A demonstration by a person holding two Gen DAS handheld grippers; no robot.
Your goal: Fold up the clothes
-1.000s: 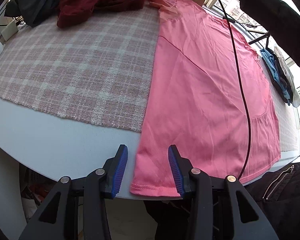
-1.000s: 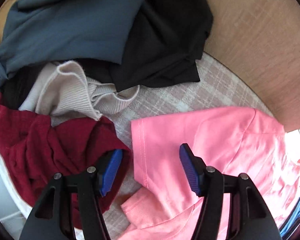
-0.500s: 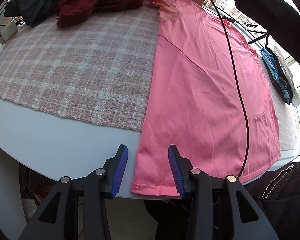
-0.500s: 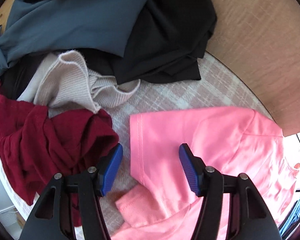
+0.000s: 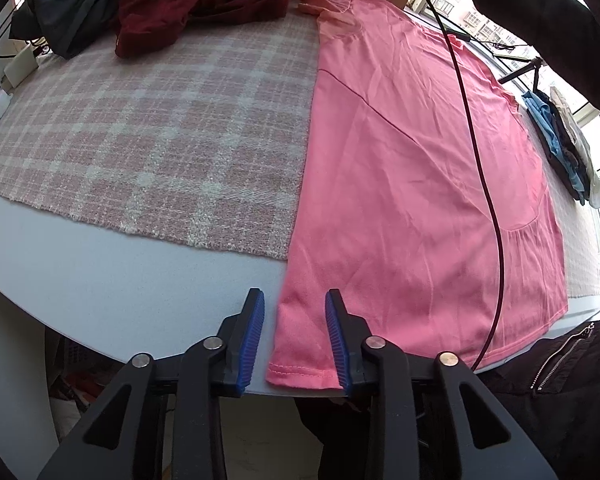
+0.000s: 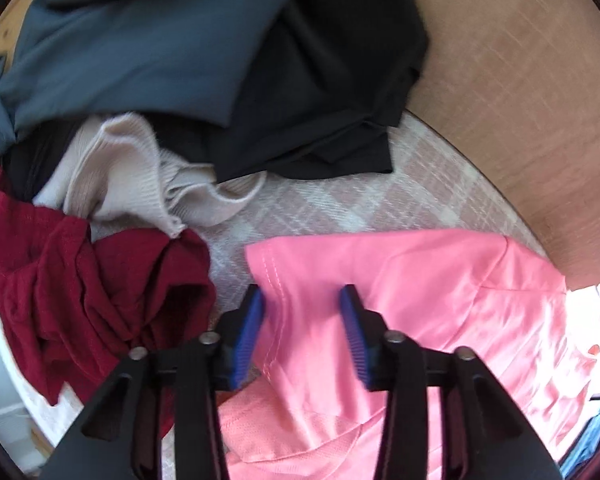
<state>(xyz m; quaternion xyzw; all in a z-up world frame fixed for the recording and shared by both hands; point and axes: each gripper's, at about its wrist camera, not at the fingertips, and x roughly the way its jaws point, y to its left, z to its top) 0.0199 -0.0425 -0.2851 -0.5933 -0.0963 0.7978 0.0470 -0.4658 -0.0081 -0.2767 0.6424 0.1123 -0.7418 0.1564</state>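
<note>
Pink shirt [image 5: 412, 184], plain, with hem stitching in the same pink. Checked cloth [image 5: 152, 140]: pale pink with white plaid lines. Table [image 5: 112, 288]: pale grey-white along its near edge. Toward the far edge: dark red garment [image 6: 80, 292]; beige ribbed knit [image 6: 132, 176]; slate-blue garment [image 6: 140, 48]; black garment [image 6: 340, 92], apparently plain. Gripper pads [image 5: 253, 340]: blue on black.

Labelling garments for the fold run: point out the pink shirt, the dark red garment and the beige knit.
pink shirt [image 5: 400, 184], left wrist view, mid body panel.
dark red garment [image 6: 72, 292], right wrist view, crumpled middle.
beige knit [image 6: 128, 176], right wrist view, ribbed part.
</note>
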